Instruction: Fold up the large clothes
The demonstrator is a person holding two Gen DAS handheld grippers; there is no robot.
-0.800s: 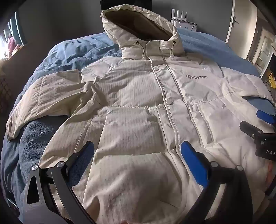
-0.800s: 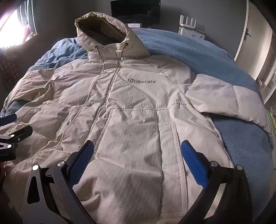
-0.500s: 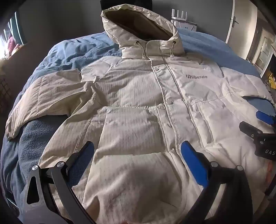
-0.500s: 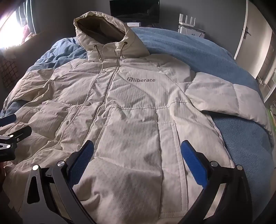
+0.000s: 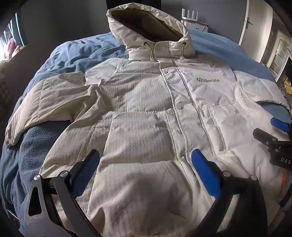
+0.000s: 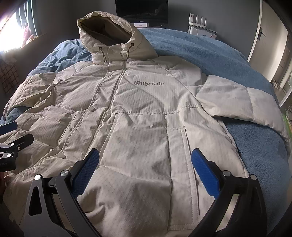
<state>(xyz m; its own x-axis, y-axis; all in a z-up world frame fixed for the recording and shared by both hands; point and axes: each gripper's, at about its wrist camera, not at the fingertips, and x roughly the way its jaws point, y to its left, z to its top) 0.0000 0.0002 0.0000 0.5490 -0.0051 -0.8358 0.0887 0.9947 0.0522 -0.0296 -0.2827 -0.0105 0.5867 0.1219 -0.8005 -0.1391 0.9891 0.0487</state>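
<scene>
Light: dim room, daylight from the window (image 6: 9, 34) at left, blown out white.
Shadows: soft, on the jacket (image 6: 138, 127).
Edges: strong fisheye bending, dark corners.

I look over a bed (image 6: 209, 49) spread with a blue fleece blanket (image 6: 259, 145), rumpled toward ten o'clock. Behind it a grey wall (image 6: 228, 11) runs across twelve o'clock, with a dark screen (image 6: 142, 9) against it. A white router with upright antennas (image 6: 198, 22) stands at one o'clock. A pale door with a handle (image 6: 259, 34) sits at two o'clock. Bright daylight pours through a window (image 6: 11, 34) at ten o'clock.
</scene>
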